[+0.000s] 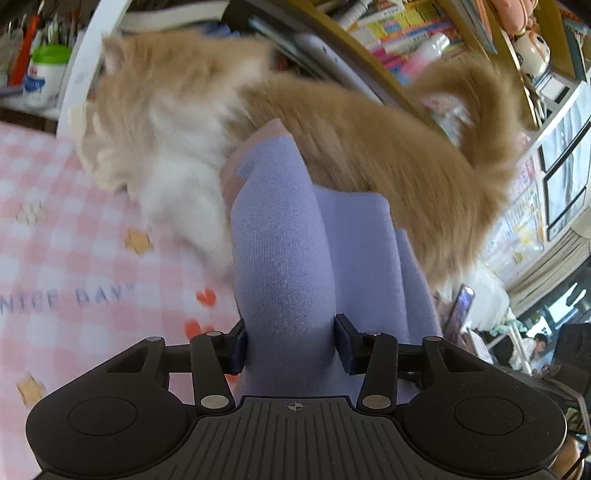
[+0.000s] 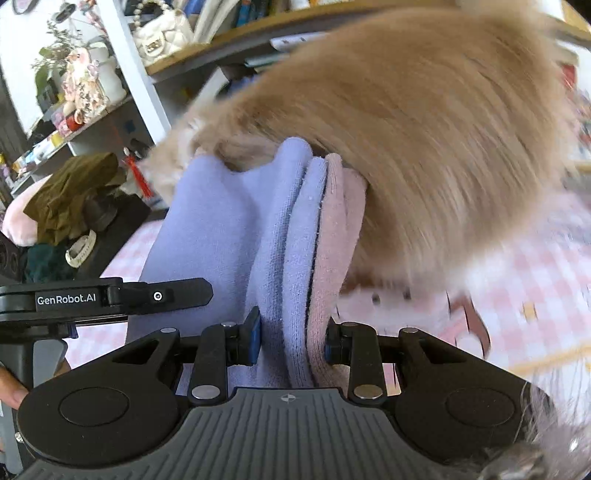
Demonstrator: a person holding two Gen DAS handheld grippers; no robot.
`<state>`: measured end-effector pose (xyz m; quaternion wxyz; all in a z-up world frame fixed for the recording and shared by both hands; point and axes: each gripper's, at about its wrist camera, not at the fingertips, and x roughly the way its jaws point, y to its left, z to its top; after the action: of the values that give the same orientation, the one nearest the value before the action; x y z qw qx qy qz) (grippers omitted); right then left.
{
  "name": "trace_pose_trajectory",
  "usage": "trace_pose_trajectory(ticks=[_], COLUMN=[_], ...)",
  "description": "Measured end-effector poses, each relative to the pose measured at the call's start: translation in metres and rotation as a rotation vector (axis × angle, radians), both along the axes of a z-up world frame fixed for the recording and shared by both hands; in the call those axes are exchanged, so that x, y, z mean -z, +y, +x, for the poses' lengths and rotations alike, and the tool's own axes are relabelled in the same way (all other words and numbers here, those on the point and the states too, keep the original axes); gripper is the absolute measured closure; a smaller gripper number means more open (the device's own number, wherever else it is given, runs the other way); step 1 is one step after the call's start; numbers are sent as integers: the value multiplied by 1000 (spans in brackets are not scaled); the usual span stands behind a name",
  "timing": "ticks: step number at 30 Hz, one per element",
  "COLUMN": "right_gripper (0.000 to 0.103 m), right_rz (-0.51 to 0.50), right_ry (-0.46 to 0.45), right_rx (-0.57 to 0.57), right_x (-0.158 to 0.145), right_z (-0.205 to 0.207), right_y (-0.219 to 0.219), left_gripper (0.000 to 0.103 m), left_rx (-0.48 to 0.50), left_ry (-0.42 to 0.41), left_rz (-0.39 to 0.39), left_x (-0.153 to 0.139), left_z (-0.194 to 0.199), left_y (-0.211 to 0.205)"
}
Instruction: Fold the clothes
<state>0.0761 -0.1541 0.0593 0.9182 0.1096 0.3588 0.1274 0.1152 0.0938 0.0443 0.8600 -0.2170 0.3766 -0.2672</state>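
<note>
1. Both tongs are clenched on cloth: the left gripper (image 1: 290, 345) pinches a rolled bunch of the lavender garment (image 1: 284, 240), and the right gripper (image 2: 293, 341) clamps several stacked layers of the same garment (image 2: 221, 229), lavender folds plus a pink layer (image 2: 338, 229) on the outer side.
2. That garment is held up off the pink checked bedsheet (image 1: 74, 236), rising ahead of each camera; its far edge touches or lies just beside the fur of a ginger-and-white cat (image 1: 332, 140), which stands on the sheet close behind it.
3. Handling, as I judge it: the fabric looks like a soft, napped knit, light, limp and not slippery. It will sag and bunch wherever it is unsupported, so held corners or hem edges would give a cleaner fold than the thick middle wads now gripped.
4. Layers in the right tongs look uneven; they could slide against each other when laid down, so the edges may need squaring.
5. A likely risk: the cat may step onto the cloth or paw at it.
6. Containers: a white tub with a green lid (image 1: 48, 74) sits on a shelf in the left view; its contents are hidden. Shelves (image 2: 96, 122) in the right view hold a quilted handbag (image 2: 162, 33), flowers and small items too blurred to name.
7. An olive garment (image 2: 70, 192) lies heaped beside the bed.
</note>
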Motion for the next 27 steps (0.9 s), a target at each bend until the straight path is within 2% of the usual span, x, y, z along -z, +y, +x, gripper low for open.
trace_pose_trajectory(ticks=[7, 16, 18, 22, 27], right_gripper=[76, 77, 77, 77, 77], right_rz=[64, 148, 130, 95, 99], right_ry=[5, 7, 2, -3, 22], right_rx=[44, 102, 78, 54, 42], right_x=[-5, -13, -18, -20, -13], right_z=[10, 28, 36, 46, 27], right_y=[-15, -34, -24, -4, -1], left_gripper=[62, 63, 63, 64, 64], left_rx=[55, 12, -10, -44, -13], left_ry=[42, -8, -22, -9, 5], left_rz=[-54, -38, -18, -39, -33], left_x=[5, -18, -23, -21, -12], left_z=[-5, 34, 40, 42, 18], left_y=[-10, -26, -26, -15, -11])
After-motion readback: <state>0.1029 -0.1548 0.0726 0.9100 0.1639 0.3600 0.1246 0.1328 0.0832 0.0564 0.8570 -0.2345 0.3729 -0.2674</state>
